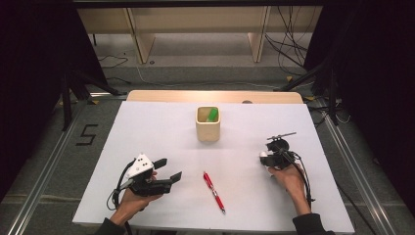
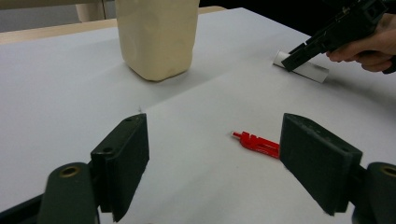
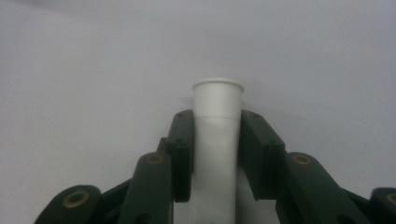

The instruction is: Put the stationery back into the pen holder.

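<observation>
A white tube-shaped marker [image 3: 218,95] lies on the white table sheet at the right, and my right gripper [image 3: 217,119] is shut on it, a jaw pressed on each side. In the high view this gripper [image 1: 269,157] points down at the marker [image 1: 264,155]. The left gripper view shows the right gripper [image 2: 294,58] over the marker [image 2: 306,69] too. A red pen [image 1: 214,191] lies near the front middle. My left gripper [image 1: 169,169] stands open just left of it, holding nothing; between its jaws the pen [image 2: 257,143] shows close to the right-hand one.
A cream cup [image 1: 208,125] stands at the back middle of the white sheet [image 1: 147,132] with a green item [image 1: 212,114] inside; it is also the cup [image 2: 156,37] ahead of the left gripper. A wooden table edge [image 1: 161,95] runs behind the sheet.
</observation>
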Available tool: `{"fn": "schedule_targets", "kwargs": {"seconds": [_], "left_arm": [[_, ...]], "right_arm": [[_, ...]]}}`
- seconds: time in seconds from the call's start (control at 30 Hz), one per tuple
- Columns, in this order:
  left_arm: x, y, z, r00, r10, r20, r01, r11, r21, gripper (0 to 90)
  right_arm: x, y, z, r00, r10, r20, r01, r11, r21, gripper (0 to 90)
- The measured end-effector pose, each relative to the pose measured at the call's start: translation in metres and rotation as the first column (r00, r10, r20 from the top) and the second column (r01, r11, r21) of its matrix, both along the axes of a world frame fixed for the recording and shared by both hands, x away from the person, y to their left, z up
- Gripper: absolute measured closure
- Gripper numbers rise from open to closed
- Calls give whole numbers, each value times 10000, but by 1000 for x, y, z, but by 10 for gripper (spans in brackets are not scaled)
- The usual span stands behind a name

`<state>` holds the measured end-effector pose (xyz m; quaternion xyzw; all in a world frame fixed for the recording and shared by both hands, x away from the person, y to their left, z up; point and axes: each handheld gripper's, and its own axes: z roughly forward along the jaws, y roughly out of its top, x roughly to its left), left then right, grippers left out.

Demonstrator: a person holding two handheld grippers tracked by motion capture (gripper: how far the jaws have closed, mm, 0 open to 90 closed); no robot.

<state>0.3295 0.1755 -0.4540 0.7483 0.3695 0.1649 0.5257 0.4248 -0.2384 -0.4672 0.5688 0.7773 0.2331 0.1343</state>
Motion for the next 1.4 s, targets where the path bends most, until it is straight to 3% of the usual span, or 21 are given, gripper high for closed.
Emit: {"fn": "schedule_targets", "kwargs": {"seconds": [0.17, 0.5, 0.7, 0.83, 0.93, 1.13, 1.4], "left_arm": [[0, 0, 0, 10000, 0, 20, 0, 10000, -19, 238], [1, 2, 0, 10000, 52, 1, -52, 9999, -99, 239], [1, 2, 0, 10000, 57, 8, -57, 9999, -119, 239], [1, 3, 1, 10000, 69, 49, -68, 9999, -118, 239], [1, 2, 1, 10000, 69, 48, -69, 9999, -127, 239], [1, 3, 1, 10000, 78, 48, -78, 9999, -138, 239], [1, 2, 1, 9999, 82, 68, -82, 9999, -115, 240]], "right_arm": [[-1, 3, 3, 10000, 88, 36, -88, 9999, -68, 673], [-6, -6, 16, 9975, 194, 678, -249, 9963, 821, 675], [-8, -11, 20, 9939, 163, 1095, -377, 9799, 1957, 676], [-11, -10, 25, 9878, 183, 1545, -547, 9704, 2352, 677], [-14, -9, 29, 9790, 218, 2028, -733, 9654, 2504, 678], [-20, -7, 37, 9464, 211, 3222, -1044, 9642, 2436, 679], [-25, 0, 48, 9143, 183, 4045, -1216, 9653, 2311, 677]]}}
